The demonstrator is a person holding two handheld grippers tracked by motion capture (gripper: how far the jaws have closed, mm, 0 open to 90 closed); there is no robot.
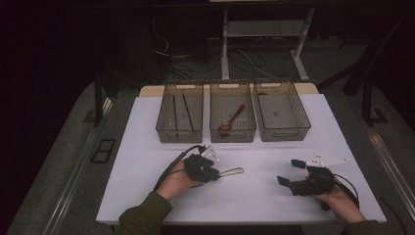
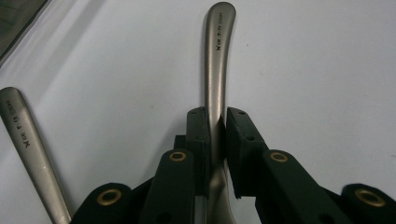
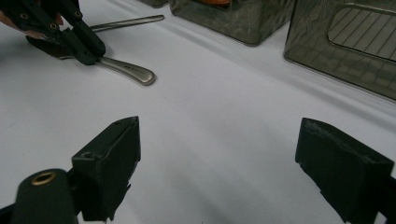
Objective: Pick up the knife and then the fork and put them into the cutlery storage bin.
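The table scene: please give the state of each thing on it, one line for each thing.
Left tongs: shut on the silver metal utensil handle.
Silver metal utensil handle: gripped, its end lying on the white table.
Second silver metal handle: lying loose on the table.
Right tongs: open, nothing between the jaws.
Left translucent bin: holds two dark sticks.
Middle translucent bin: holds a red spoon.
Right translucent bin: looks empty.

Utensil point(image 2: 218, 70) head hidden, perhaps behind the claw point(image 2: 217, 135).

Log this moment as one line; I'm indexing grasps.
left tool: shut on metal handle | right tool: open, idle | bins: ahead
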